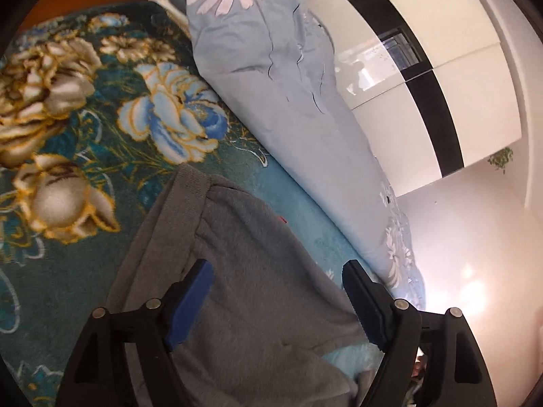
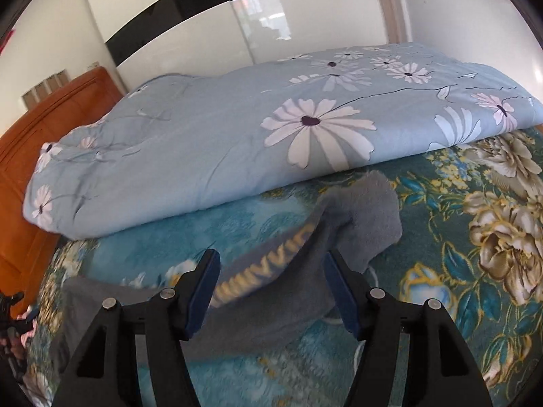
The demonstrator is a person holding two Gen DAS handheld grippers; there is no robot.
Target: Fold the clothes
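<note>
A grey fleece garment (image 1: pixel 258 271) lies on a teal flowered bedspread (image 1: pixel 68 135); its ribbed hem runs up the left side in the left wrist view. My left gripper (image 1: pixel 278 281) is open, its fingers spread wide over the grey cloth with nothing pinched. In the right wrist view the same grey garment (image 2: pixel 305 271) lies rumpled, with yellow lettering on a fold and a fuzzy end turned up at the far right. My right gripper (image 2: pixel 271 271) is open above it, one finger on each side of the raised fold.
A folded light-blue quilt with daisies (image 2: pixel 237 142) lies along the far side of the bed, close behind the garment. An orange wooden headboard (image 2: pixel 40 129) stands at the left. White glossy wardrobe doors (image 2: pixel 203 27) fill the background.
</note>
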